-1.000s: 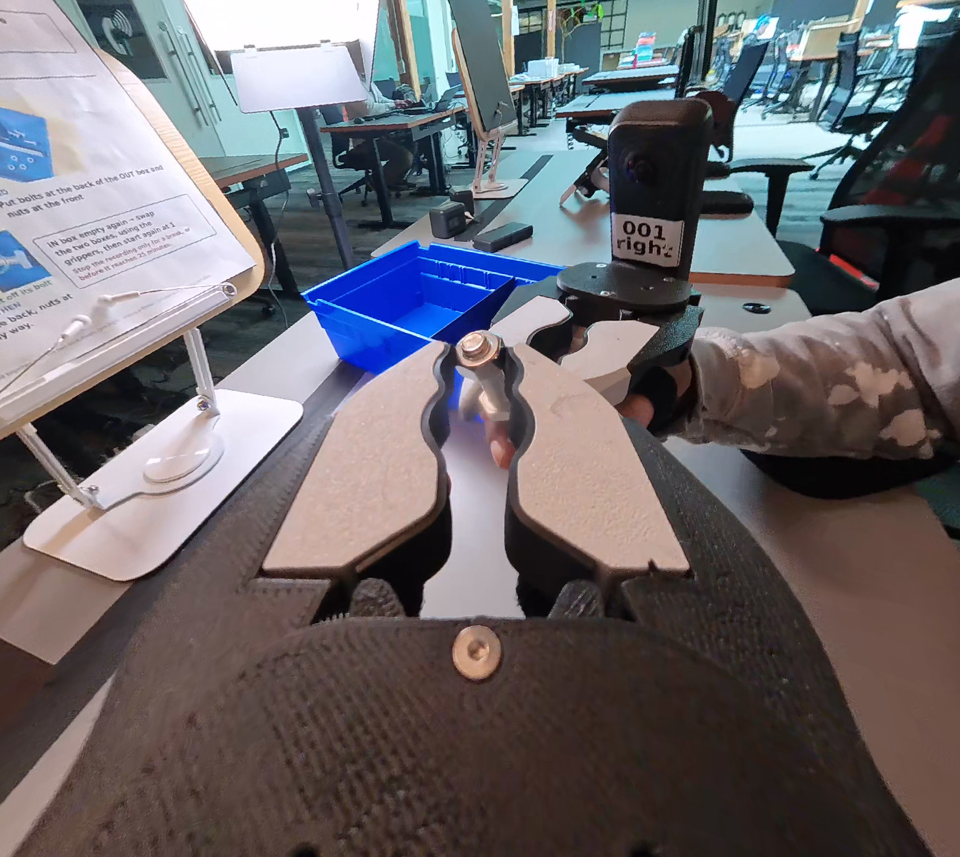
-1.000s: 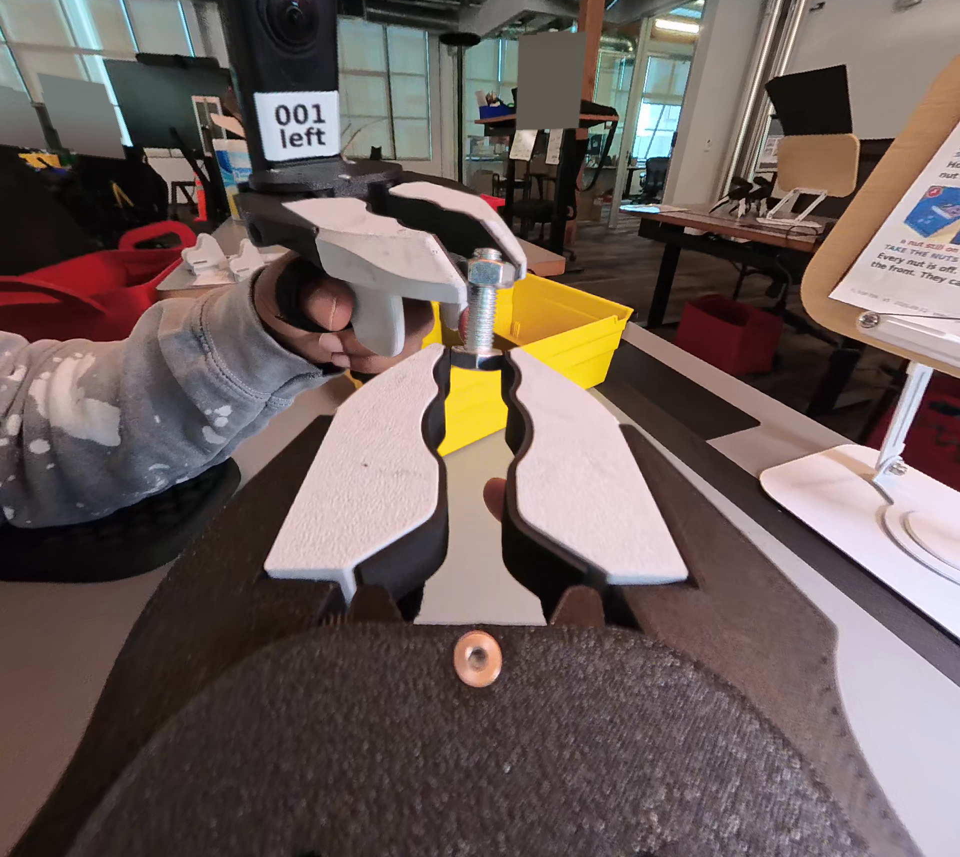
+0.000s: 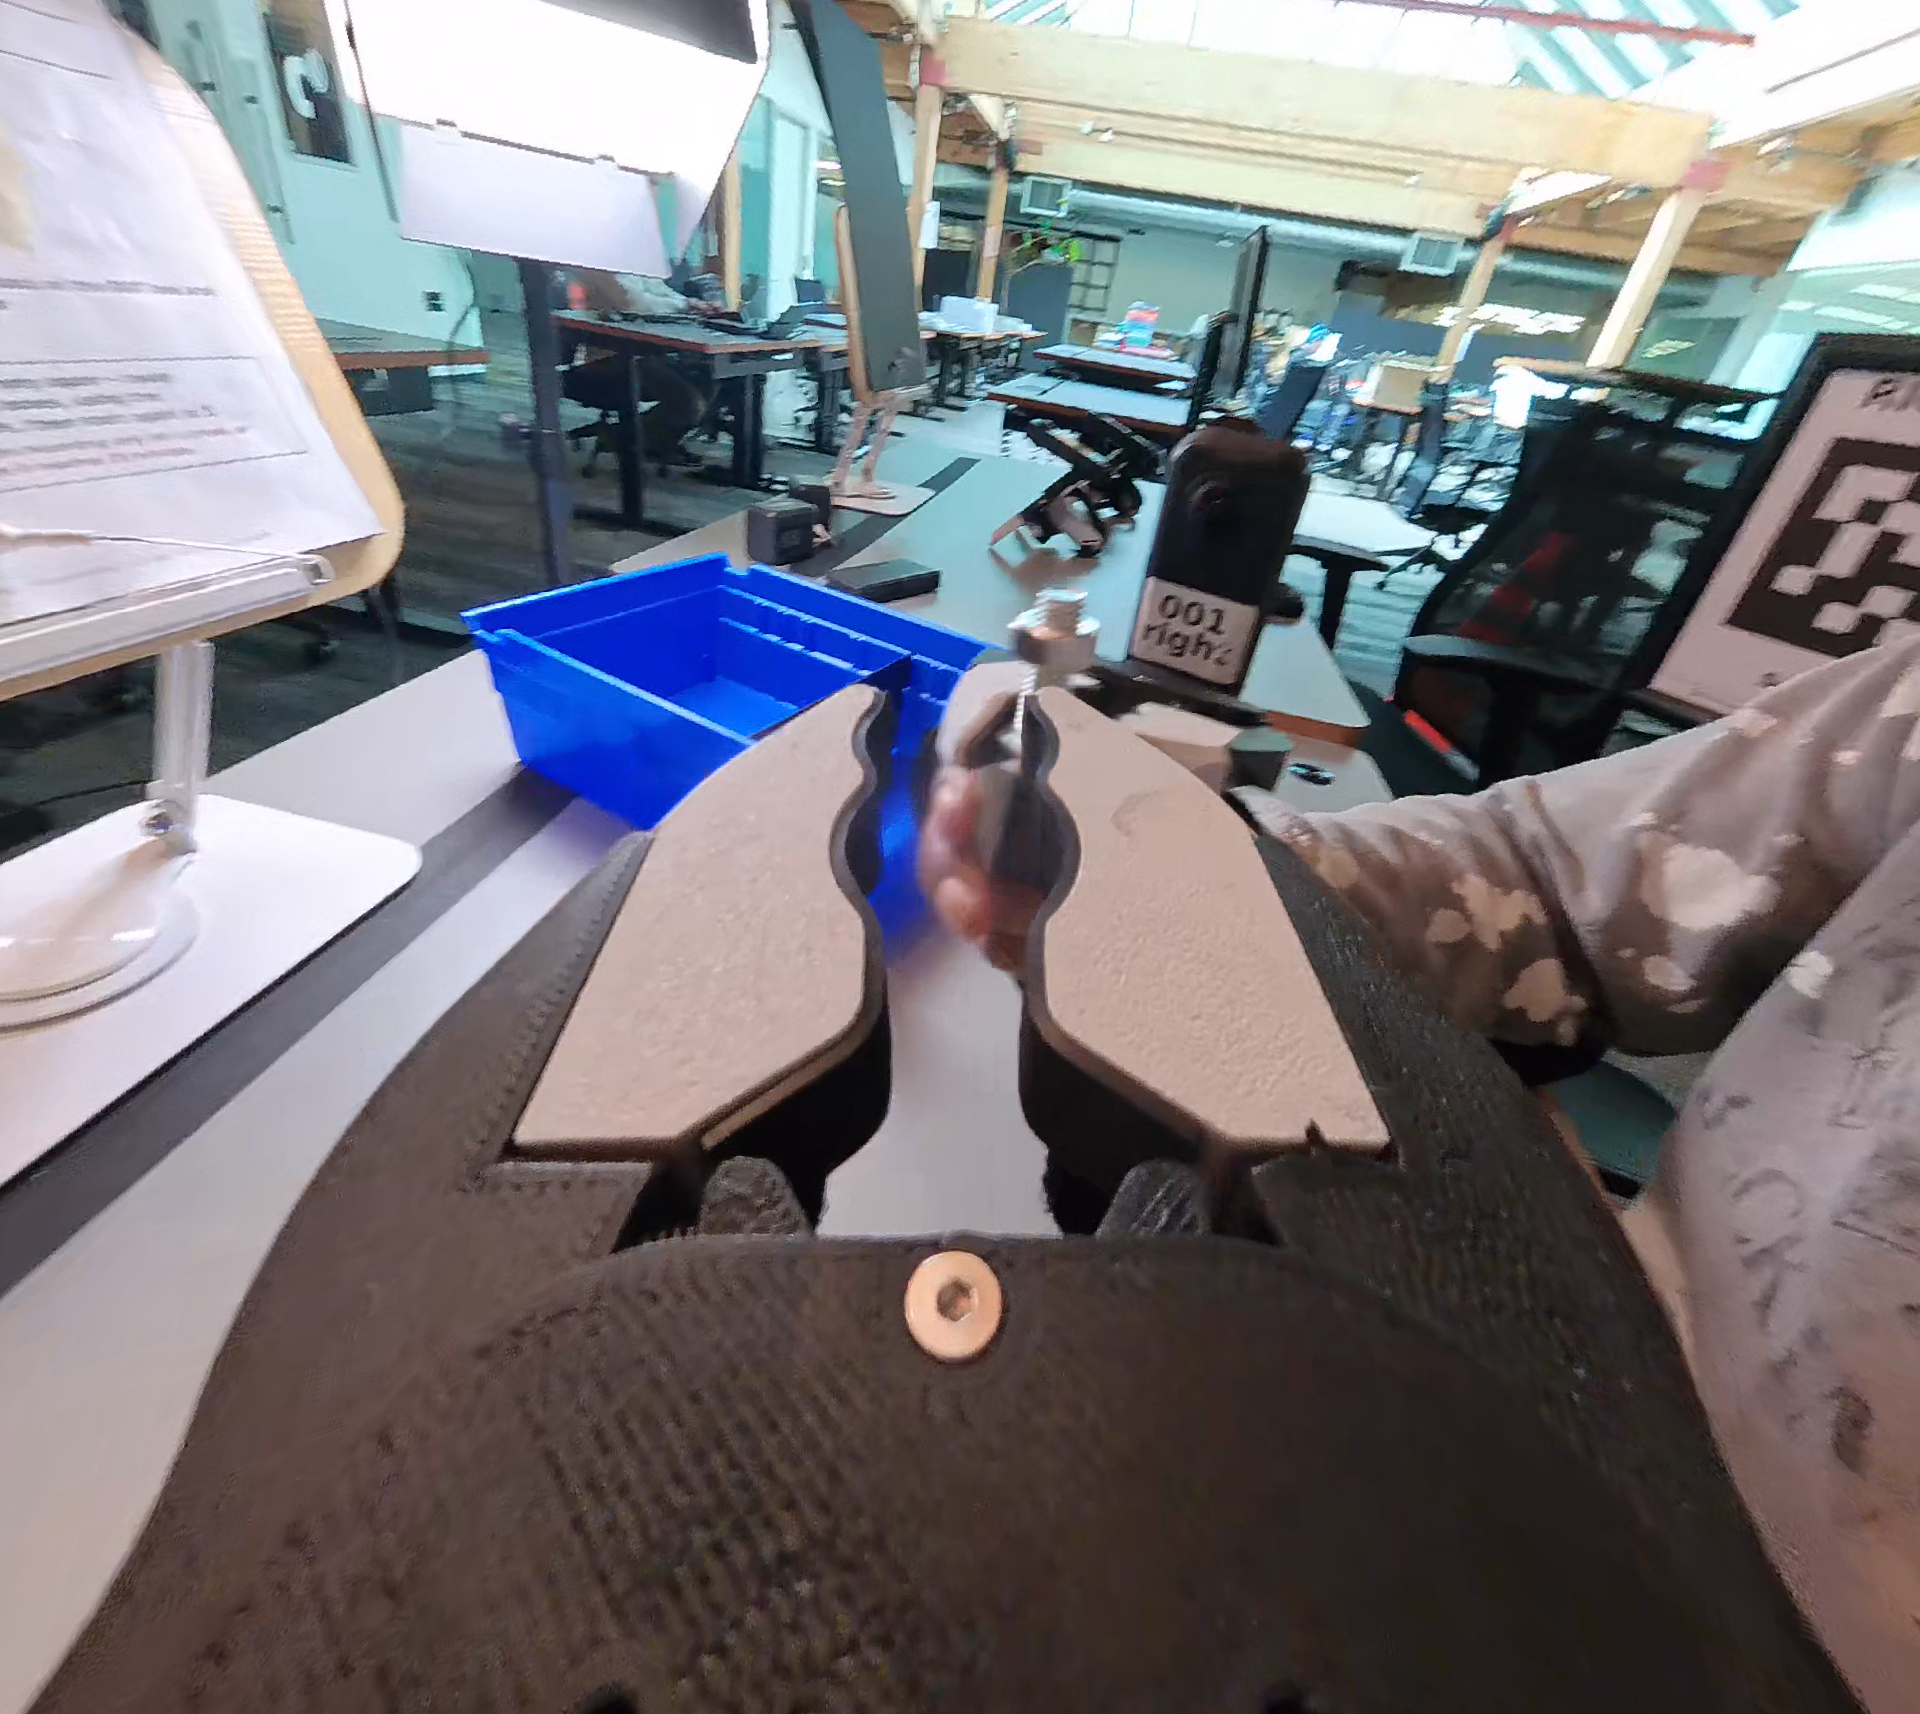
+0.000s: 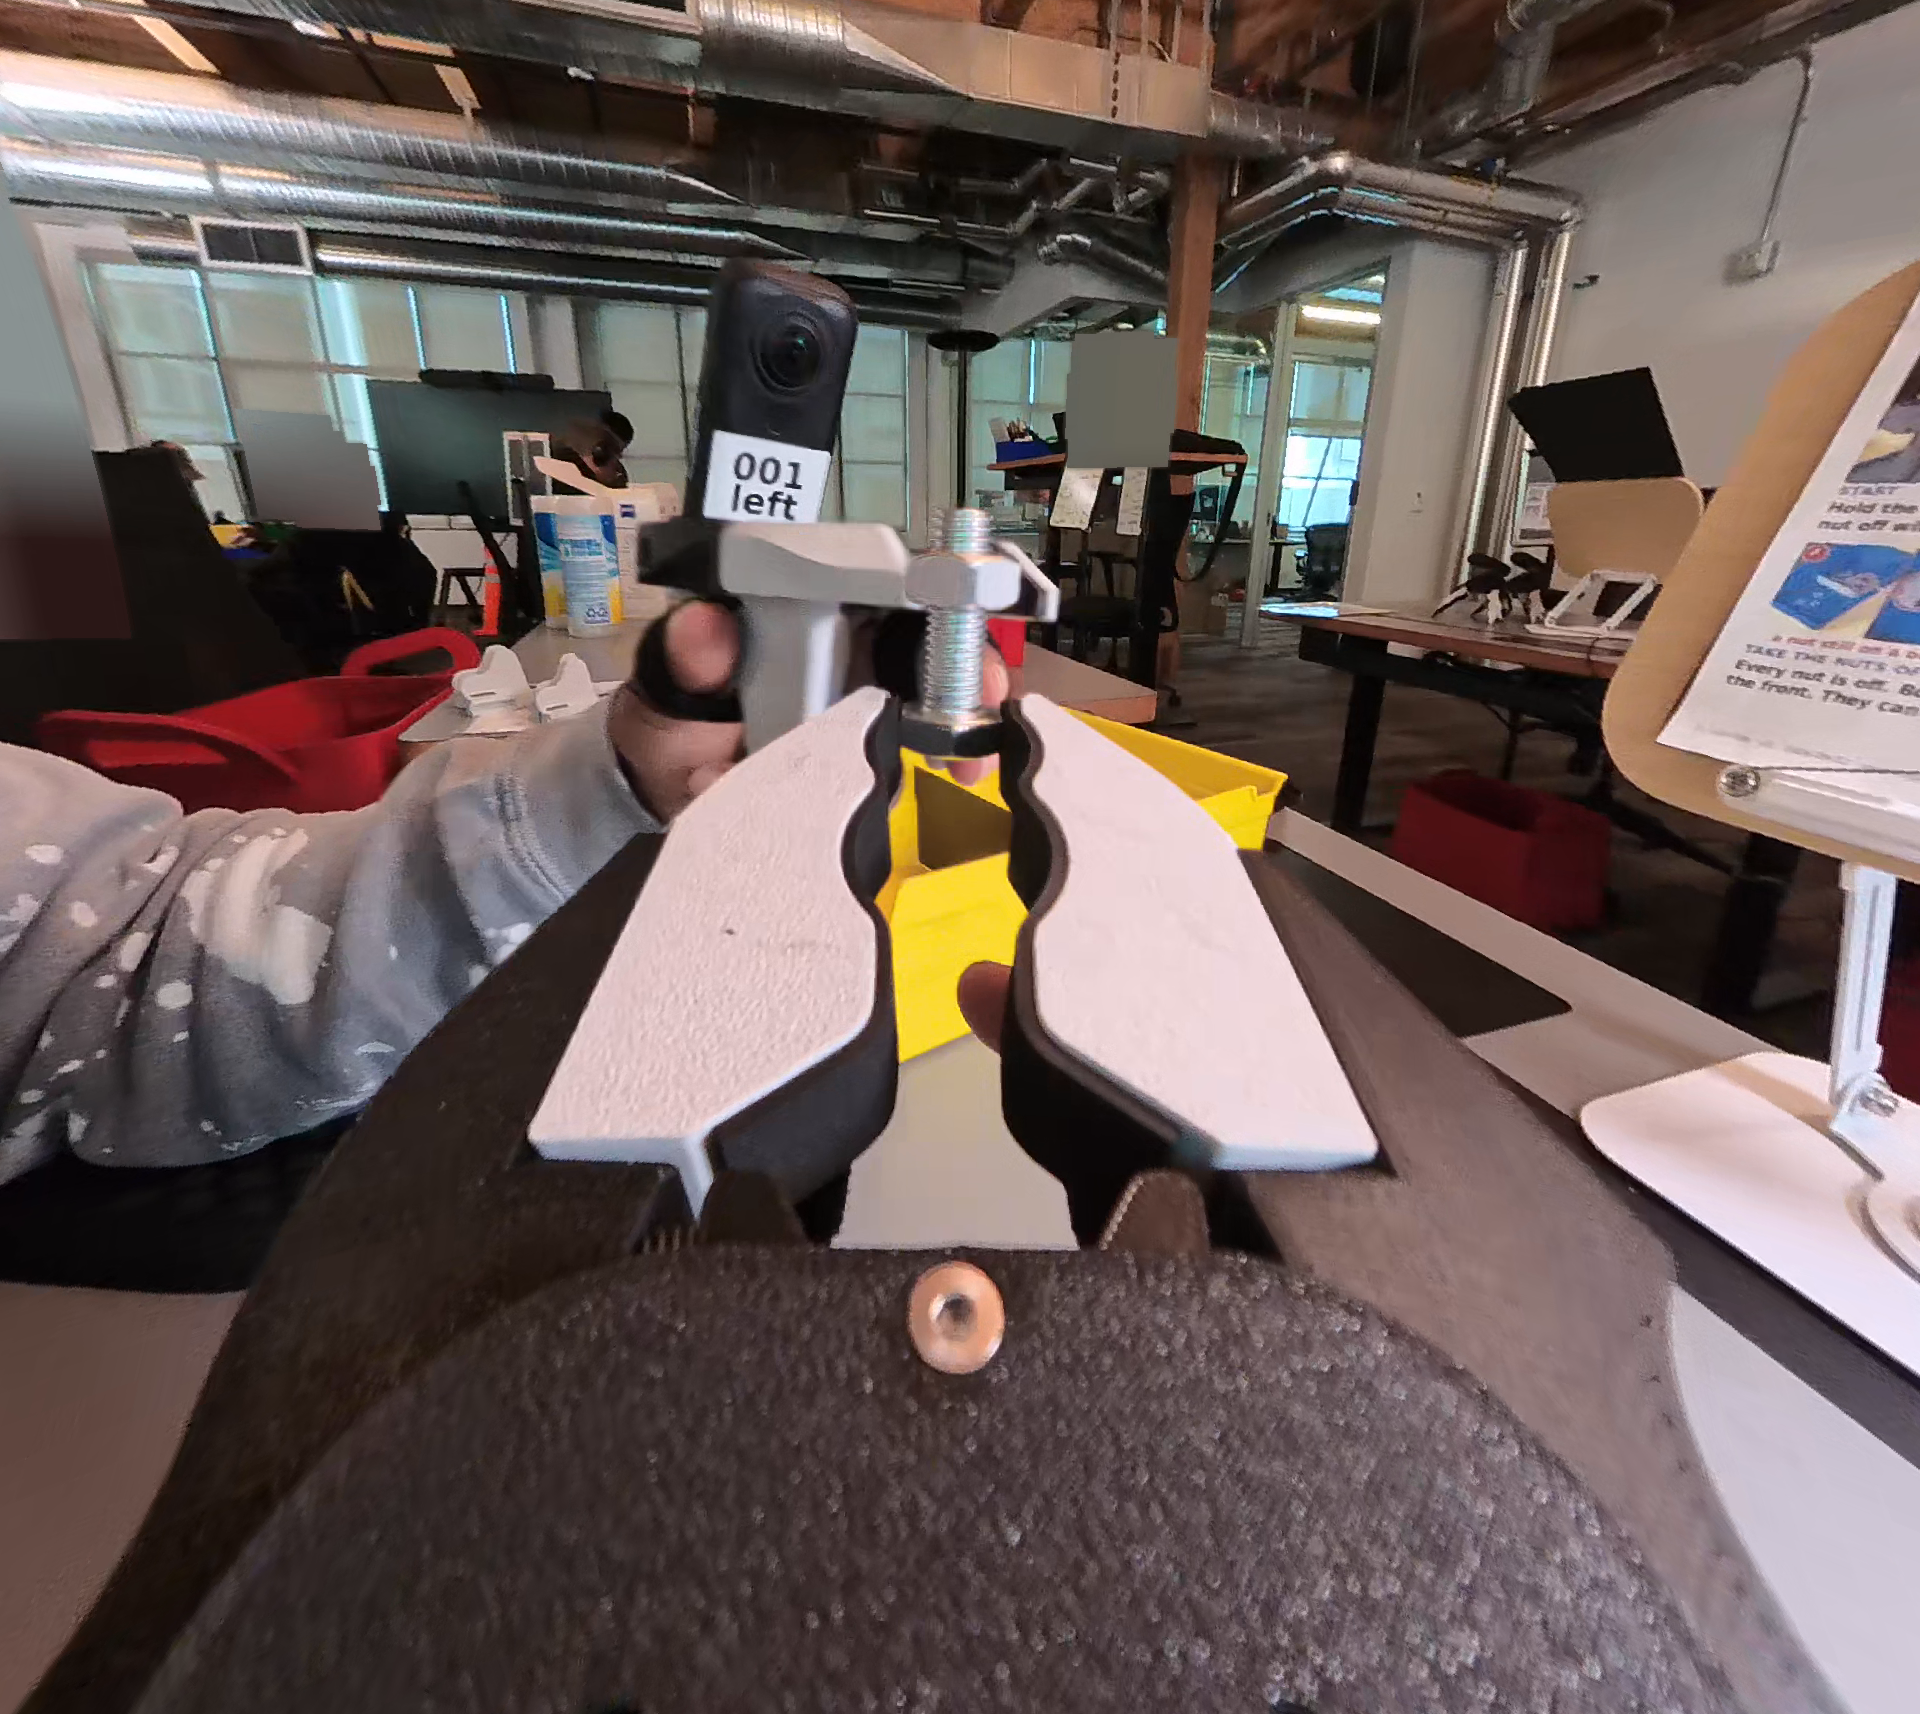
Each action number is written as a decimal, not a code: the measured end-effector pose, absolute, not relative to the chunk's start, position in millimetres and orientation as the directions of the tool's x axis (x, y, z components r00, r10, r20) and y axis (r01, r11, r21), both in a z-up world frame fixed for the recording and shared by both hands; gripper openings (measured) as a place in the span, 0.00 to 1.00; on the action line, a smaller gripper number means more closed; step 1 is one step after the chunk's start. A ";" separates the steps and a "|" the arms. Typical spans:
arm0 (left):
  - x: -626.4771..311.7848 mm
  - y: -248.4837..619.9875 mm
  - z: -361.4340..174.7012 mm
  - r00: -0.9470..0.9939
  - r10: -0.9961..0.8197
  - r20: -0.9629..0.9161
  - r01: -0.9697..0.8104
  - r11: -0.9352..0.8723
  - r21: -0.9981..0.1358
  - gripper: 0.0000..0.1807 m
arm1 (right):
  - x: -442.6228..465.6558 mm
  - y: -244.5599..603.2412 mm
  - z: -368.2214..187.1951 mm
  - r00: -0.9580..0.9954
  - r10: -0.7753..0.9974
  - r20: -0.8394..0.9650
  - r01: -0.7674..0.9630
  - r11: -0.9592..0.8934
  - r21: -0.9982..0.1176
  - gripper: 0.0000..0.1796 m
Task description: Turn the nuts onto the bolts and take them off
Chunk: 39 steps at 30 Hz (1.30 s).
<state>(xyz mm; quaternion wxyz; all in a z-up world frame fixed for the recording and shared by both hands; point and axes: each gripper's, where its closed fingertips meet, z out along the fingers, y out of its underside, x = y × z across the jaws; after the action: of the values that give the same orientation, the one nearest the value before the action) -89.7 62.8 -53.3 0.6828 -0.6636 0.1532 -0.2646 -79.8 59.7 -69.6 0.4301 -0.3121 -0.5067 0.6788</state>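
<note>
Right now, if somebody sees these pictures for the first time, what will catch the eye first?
Probably the upright bolt at the centre, its head pinched by the fingers of the right gripper, with a nut high on its thread between the fingers of the left gripper. Then the bright bins: a yellow bin behind the bolt, a blue bin beyond the left gripper.

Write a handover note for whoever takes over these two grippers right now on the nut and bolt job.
Right gripper: shut on the head of the bolt, which stands upright.
Left gripper: fingers on either side of the nut; whether it grips is unclear.
Nut: threaded on near the bolt's top end, a little thread showing above it.
Blue bin lies beyond the left gripper, yellow bin beyond the right.
Left: finish turning the nut; on or off cannot be told.
</note>
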 end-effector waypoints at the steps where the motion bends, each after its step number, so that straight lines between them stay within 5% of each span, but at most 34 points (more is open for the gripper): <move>1: -84.0 61.9 -52.1 0.795 -0.587 0.154 0.173 -0.024 -0.985 0.15 | -81.8 60.8 -71.9 -0.425 0.905 0.007 -0.259 -0.115 -0.959 0.10; 6: -77.2 64.9 -53.3 0.777 -0.603 0.179 0.202 -0.031 -0.979 0.15 | -80.6 54.3 -71.1 -0.438 0.899 0.018 -0.269 -0.112 -0.957 0.10; 8: -102.6 75.2 -60.6 0.859 -0.473 0.194 0.198 -0.043 -0.979 0.04 | -73.0 49.0 -63.4 -0.483 0.875 0.031 -0.303 -0.135 -0.943 0.10; 16: -72.1 61.1 -51.0 0.742 -0.638 0.206 0.230 -0.047 -0.972 0.17 | -80.0 55.3 -70.5 -0.437 0.899 0.017 -0.272 -0.114 -0.955 0.10; 19: -75.2 63.5 -49.7 0.770 -0.612 0.181 0.214 -0.020 -0.977 0.14 | -75.1 50.6 -65.0 -0.462 0.887 0.023 -0.296 -0.130 -0.946 0.10; 20: -89.2 68.9 -52.6 0.811 -0.547 0.209 0.228 -0.033 -0.973 0.04 | -69.8 46.8 -60.0 -0.493 0.869 0.033 -0.318 -0.145 -0.937 0.10; 22: -107.9 72.9 -60.3 0.850 -0.479 0.219 0.224 -0.047 -0.973 0.06 | -66.1 42.3 -54.6 -0.500 0.864 0.060 -0.332 -0.127 -0.935 0.10; 29: -69.8 58.5 -48.3 0.726 -0.652 0.219 0.245 -0.053 -0.968 0.17 | -77.9 52.6 -67.2 -0.445 0.896 0.016 -0.279 -0.122 -0.952 0.10; 34: -78.0 65.9 -53.9 0.764 -0.601 0.234 0.235 -0.078 -0.969 0.16 | -74.9 55.0 -63.3 -0.454 0.891 -0.004 -0.292 -0.152 -0.944 0.10; 35: -91.6 71.8 -58.3 0.816 -0.525 0.241 0.233 -0.082 -0.969 0.06 | -71.3 54.6 -60.4 -0.479 0.878 -0.003 -0.306 -0.170 -0.937 0.10; 39: -95.1 68.8 -56.4 0.818 -0.532 0.220 0.224 -0.057 -0.973 0.10 | -71.0 53.6 -58.8 -0.473 0.881 0.004 -0.310 -0.162 -0.937 0.10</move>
<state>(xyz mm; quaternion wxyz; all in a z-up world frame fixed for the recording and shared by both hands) -95.1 68.8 -56.4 0.6770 -0.6712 0.1146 -0.2794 -71.0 53.6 -58.8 0.4225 -0.2914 -0.4902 0.7045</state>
